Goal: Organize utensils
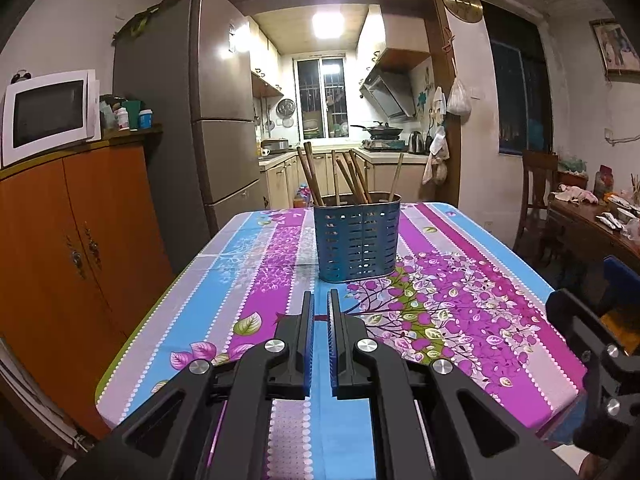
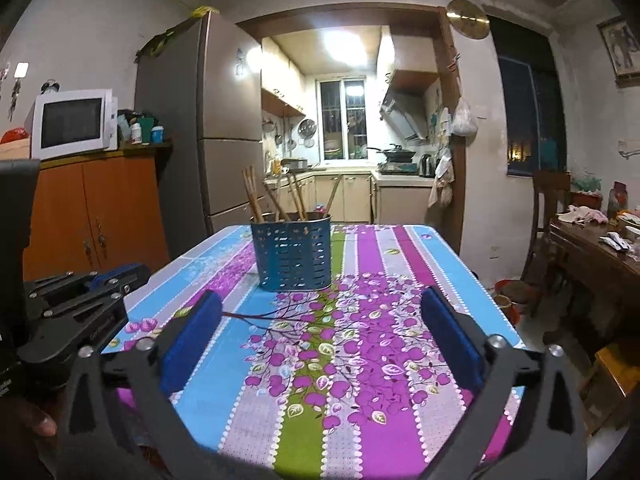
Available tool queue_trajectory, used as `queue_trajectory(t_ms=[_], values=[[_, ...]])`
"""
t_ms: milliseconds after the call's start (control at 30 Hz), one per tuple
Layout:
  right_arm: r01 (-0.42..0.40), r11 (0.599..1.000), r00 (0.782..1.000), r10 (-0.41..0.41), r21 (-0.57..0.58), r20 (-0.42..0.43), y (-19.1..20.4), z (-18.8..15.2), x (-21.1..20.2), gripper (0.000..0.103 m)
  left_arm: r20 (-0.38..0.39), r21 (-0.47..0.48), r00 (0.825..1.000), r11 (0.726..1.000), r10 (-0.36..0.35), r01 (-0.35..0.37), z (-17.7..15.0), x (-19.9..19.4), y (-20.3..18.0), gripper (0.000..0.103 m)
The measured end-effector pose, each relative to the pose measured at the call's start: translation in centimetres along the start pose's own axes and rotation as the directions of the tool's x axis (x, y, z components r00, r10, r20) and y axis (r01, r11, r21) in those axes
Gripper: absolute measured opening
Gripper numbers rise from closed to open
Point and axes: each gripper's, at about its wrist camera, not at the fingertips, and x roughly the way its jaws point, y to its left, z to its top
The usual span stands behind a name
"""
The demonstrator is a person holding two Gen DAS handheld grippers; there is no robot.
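Note:
A blue perforated metal utensil holder [image 1: 357, 239] stands upright on the table with several wooden chopsticks [image 1: 352, 178] sticking out of it; it also shows in the right wrist view [image 2: 293, 253]. A thin dark-red chopstick [image 2: 248, 314] lies on the cloth, and my left gripper [image 1: 319, 300] is shut on its end [image 1: 319, 317], in front of the holder. My right gripper [image 2: 320, 316] is open wide and empty, low over the cloth to the right. The left gripper's body [image 2: 84, 296] shows at the left of the right wrist view.
The table [image 1: 248, 264] wears a striped floral cloth. An orange cabinet [image 1: 80, 248] with a microwave [image 1: 48, 114] and a tall fridge [image 1: 200, 112] stand to the left. A wooden chair [image 2: 548, 208] and a cluttered side table [image 2: 600, 248] stand to the right.

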Motion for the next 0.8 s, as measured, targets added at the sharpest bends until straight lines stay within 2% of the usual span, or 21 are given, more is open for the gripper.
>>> queue_trajectory(t_ms=[67,100,133,233,300,367,433,533,800], values=[[0.015,1.000,1.000,-0.015,0.009,0.007,-0.3,0.0,0.0,0.097,0.006,0.002,1.000,1.000,0.005,-0.005,0.0,-0.1,0.0,0.008],[0.027,1.000,1.000,-0.027,0.015,0.011,-0.5,0.0,-0.1,0.097,0.011,0.003,1.000,1.000,0.008,-0.008,0.0,-0.2,0.1,0.013],[0.037,0.999,0.999,-0.037,0.020,0.015,-0.7,0.1,-0.1,0.097,0.017,0.005,1.000,1.000,0.013,-0.013,0.0,-0.3,0.1,0.029],[0.064,0.997,0.998,-0.065,0.039,0.022,-1.2,0.1,-0.1,0.097,0.054,0.004,0.998,1.000,0.014,-0.014,0.1,-1.0,0.3,0.063],[0.072,0.996,0.997,-0.073,0.055,0.021,-1.7,0.2,0.0,0.097,0.086,0.001,0.996,1.000,0.018,-0.018,0.3,-1.6,0.4,0.080],[0.071,0.995,0.997,-0.073,0.072,0.023,-2.1,0.3,-0.1,0.097,0.113,0.009,0.993,0.999,0.036,-0.037,0.4,-2.1,0.4,0.085],[0.070,0.994,0.997,-0.073,0.085,0.028,-2.4,0.4,-0.2,0.097,0.113,0.017,0.993,0.999,0.046,-0.048,0.6,-2.1,0.3,0.095],[0.063,0.994,0.997,-0.067,0.090,0.035,-2.5,0.5,-0.4,0.097,0.114,0.013,0.992,0.998,0.054,-0.055,0.6,-2.1,0.5,0.096],[0.068,0.996,0.996,-0.071,0.058,0.053,-1.9,0.8,-0.9,0.097,0.145,-0.005,0.989,1.000,0.012,-0.012,0.8,-3.1,0.9,0.096]])
